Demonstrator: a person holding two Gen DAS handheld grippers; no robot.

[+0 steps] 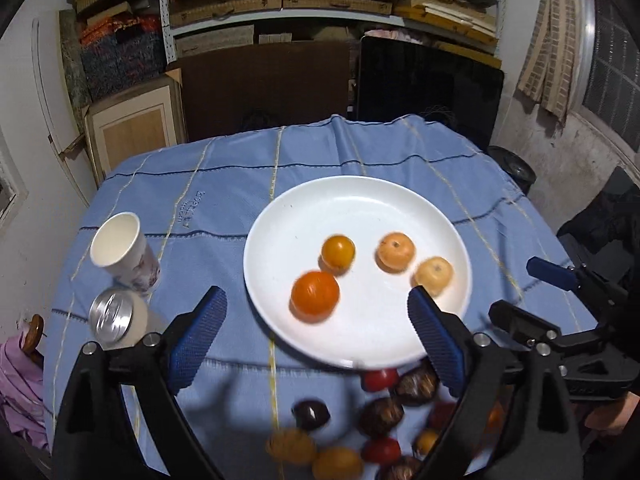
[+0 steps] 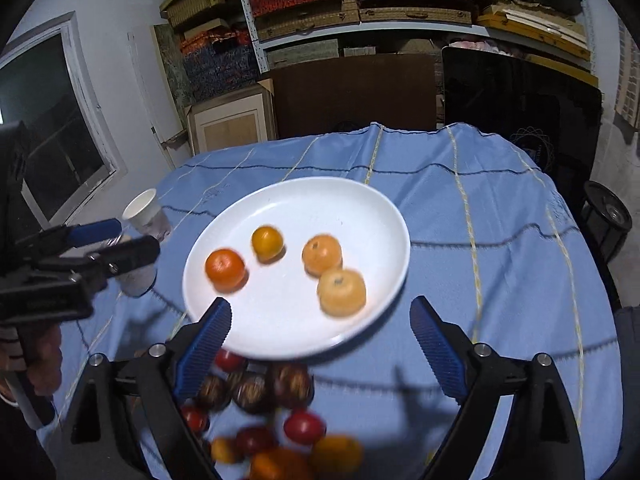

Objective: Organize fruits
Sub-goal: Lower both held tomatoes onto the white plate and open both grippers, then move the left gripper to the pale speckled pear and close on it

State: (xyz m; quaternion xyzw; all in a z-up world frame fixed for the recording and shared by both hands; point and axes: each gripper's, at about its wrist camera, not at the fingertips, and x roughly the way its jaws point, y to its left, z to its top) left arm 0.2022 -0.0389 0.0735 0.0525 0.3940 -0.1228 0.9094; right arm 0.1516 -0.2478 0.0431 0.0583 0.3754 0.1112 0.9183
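A white plate [image 1: 340, 208] [image 2: 320, 200] sits mid-table with several fruits on it: a deep orange one [image 1: 315, 296] [image 2: 225, 268], a small yellow-orange one [image 1: 338, 253] [image 2: 267, 243], and two pale orange ones [image 1: 395, 252] [image 1: 434, 274]. A loose pile of red, dark brown and orange fruits [image 1: 380, 416] [image 2: 272, 420] lies on the cloth at the plate's near edge. My left gripper [image 1: 316, 300] [image 2: 128, 240] hangs open above the plate's near left side, holding nothing. My right gripper [image 2: 320, 308] [image 1: 514, 288] is open and empty over the plate's near right rim.
A paper cup [image 1: 118, 244] [image 2: 142, 204] and a metal-topped can [image 1: 114, 316] stand left of the plate on the blue tablecloth [image 1: 224, 184]. Shelves of boxes, a brown board and a dark screen [image 1: 428, 88] are behind the table. Pink cloth [image 1: 16, 392] lies at lower left.
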